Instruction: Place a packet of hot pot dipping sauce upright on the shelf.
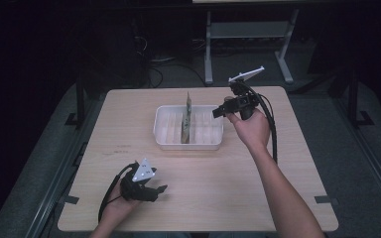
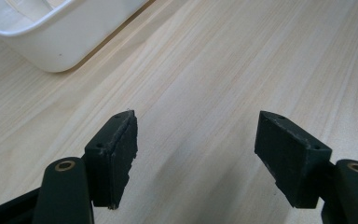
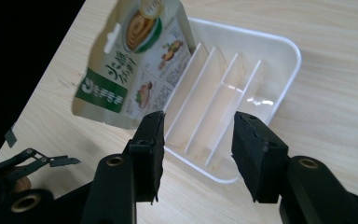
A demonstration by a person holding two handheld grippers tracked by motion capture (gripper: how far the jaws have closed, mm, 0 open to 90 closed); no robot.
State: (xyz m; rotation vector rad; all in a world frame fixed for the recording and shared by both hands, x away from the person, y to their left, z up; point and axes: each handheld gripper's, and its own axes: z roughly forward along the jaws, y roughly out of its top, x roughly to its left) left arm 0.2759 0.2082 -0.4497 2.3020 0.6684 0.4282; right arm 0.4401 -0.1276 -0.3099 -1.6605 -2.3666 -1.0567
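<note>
A printed food pouch (image 1: pixel 186 119) is standing upright in a slot of the white divided tray (image 1: pixel 164 134) near the middle of the wooden table (image 1: pixel 218 188). The right gripper (image 1: pixel 219 112) is hovering just beside the tray's right end with its jaws apart, gripping nothing. The left gripper (image 1: pixel 159 190) is resting low over the table's near left part, well apart from the tray, its jaws also standing wide apart and empty.
</note>
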